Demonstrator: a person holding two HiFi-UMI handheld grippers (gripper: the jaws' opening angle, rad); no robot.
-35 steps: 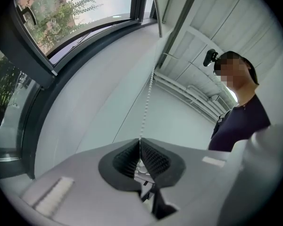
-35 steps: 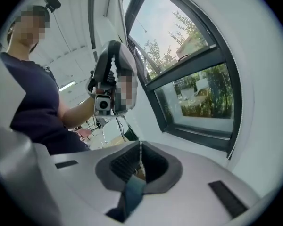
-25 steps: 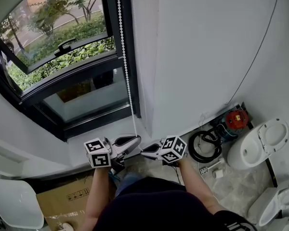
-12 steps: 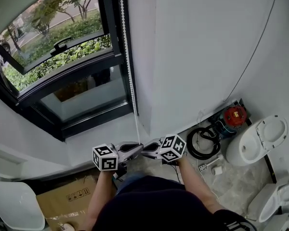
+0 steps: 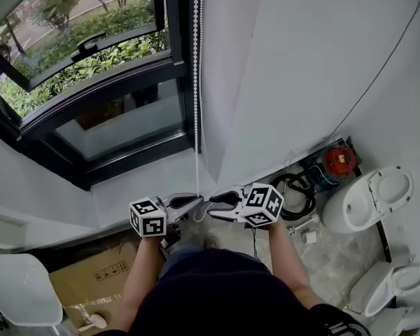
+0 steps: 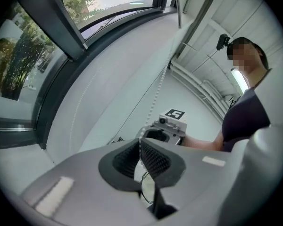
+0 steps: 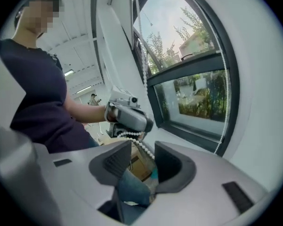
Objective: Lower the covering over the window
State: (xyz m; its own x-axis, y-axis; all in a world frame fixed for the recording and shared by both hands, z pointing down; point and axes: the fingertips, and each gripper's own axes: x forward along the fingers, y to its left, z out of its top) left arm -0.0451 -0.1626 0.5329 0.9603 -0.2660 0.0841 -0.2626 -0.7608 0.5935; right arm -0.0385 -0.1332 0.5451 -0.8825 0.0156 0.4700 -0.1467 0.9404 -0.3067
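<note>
1. The right tool [image 5: 212, 206] has just been opening its jaws, and the white bead chain [image 5: 197, 61] now runs loose between them, unpressed
2. The left tool [image 5: 198, 203], nearly tip to tip with it, is clamped tight on that chain, which rises straight above both tools beside the dark-framed window [image 5: 112, 96]
3. This reads as a hand-over-hand pull, with the right tool free to regrip higher. The covering itself hangs above, out of view
4. Beyond the right tool, on the floor, stand a white toilet [image 5: 367, 201] and a red machine [image 5: 336, 161]. A brown cardboard box [image 5: 98, 282] lies below the left tool. Nothing blocks the chain, though the two tools crowd each other
</note>
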